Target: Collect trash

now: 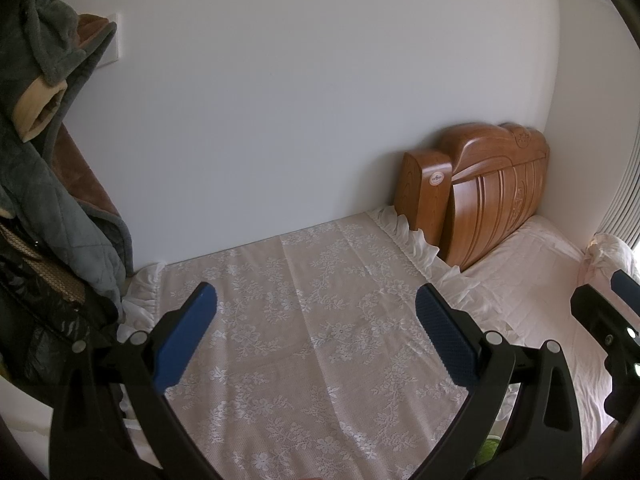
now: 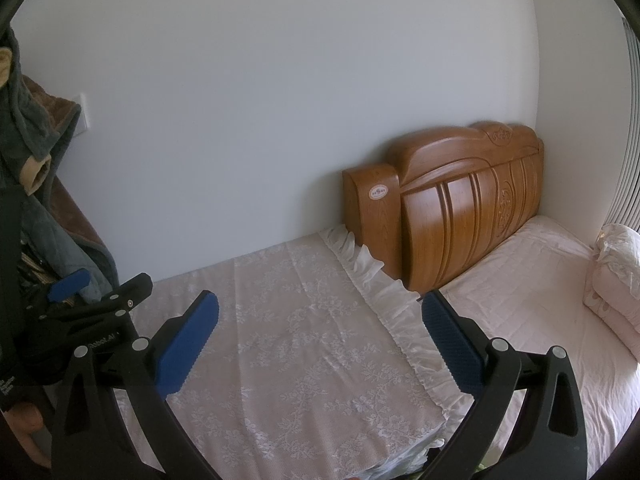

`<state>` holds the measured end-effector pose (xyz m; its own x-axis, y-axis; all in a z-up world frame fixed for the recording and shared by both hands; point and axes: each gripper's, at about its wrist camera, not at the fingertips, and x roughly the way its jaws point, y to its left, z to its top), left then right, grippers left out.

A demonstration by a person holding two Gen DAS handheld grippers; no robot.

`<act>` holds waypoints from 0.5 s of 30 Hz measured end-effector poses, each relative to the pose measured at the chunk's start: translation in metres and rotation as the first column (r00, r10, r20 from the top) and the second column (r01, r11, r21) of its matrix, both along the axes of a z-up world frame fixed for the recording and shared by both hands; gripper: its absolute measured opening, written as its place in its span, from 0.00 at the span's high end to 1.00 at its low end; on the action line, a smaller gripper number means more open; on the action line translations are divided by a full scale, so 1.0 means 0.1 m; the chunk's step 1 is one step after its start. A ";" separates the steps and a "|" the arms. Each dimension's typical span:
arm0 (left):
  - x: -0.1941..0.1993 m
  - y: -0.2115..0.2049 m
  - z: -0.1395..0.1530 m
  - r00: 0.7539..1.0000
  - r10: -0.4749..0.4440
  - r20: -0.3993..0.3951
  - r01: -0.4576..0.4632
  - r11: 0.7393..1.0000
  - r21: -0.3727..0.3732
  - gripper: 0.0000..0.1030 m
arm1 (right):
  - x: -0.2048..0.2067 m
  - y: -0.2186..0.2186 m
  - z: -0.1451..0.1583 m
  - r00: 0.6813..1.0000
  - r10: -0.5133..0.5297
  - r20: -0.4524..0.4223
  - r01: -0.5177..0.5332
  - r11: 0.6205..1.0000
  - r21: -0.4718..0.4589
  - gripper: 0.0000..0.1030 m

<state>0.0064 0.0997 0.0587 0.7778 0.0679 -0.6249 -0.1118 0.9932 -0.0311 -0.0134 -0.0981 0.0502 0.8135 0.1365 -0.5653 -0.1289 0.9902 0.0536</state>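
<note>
Currently both claws hover side by side over a surface draped in a white lace cloth (image 1: pixel 312 320). Left claw (image 1: pixel 316 320): jaws spread wide, nothing between the blue pads. Right claw (image 2: pixel 320 328): likewise wide apart and empty. No trash can be made out on the cloth. Wooden headboard (image 2: pixel 460 208) stands against the wall beside the bed (image 2: pixel 552 280). Grey quilted garments (image 1: pixel 48 184) hang at left.

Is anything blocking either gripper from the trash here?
No trash is visible in either view. Both the left gripper and right gripper hang open over the bare lace cover, so no obstruction can be judged.
</note>
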 end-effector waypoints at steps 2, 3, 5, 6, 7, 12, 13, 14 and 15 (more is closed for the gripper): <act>0.00 0.00 0.00 1.000 -0.001 -0.001 0.001 1.000 0.001 0.07 | 0.00 0.00 0.00 1.000 0.000 0.000 0.000 1.000 -0.002 0.02; 0.00 0.00 0.00 1.000 0.000 -0.002 0.000 1.000 0.001 0.07 | 0.00 0.01 0.00 1.000 0.000 0.000 0.000 1.000 -0.001 0.02; 0.00 0.01 0.00 1.000 0.000 -0.002 0.000 1.000 0.002 0.07 | 0.00 0.00 -0.01 1.000 -0.001 -0.002 0.001 1.000 -0.005 0.02; 0.01 0.01 0.00 1.000 0.000 -0.003 0.000 1.000 0.002 0.07 | 0.00 -0.01 -0.01 1.000 -0.003 -0.001 0.003 1.000 -0.007 0.02; 0.01 0.01 0.00 1.000 0.000 -0.003 0.000 1.000 0.002 0.07 | -0.01 -0.01 -0.02 1.000 -0.004 -0.001 0.004 1.000 -0.008 0.02; 0.00 0.01 -0.01 1.000 0.001 -0.004 -0.001 1.000 0.003 0.07 | -0.02 -0.05 -0.04 1.000 -0.004 -0.004 0.004 1.000 -0.008 0.02; 0.00 0.01 -0.01 1.000 0.001 -0.004 -0.001 1.000 0.004 0.07 | -0.02 -0.04 -0.04 1.000 -0.003 -0.003 0.003 1.000 -0.010 0.02; 0.00 0.00 0.00 1.000 0.000 -0.004 0.000 1.000 0.004 0.07 | -0.02 -0.04 -0.04 1.000 -0.003 -0.002 0.003 1.000 -0.010 0.02; 0.00 0.01 -0.01 1.000 -0.001 -0.004 0.001 1.000 0.005 0.07 | -0.02 -0.05 -0.04 1.000 -0.004 -0.003 0.004 1.000 -0.009 0.02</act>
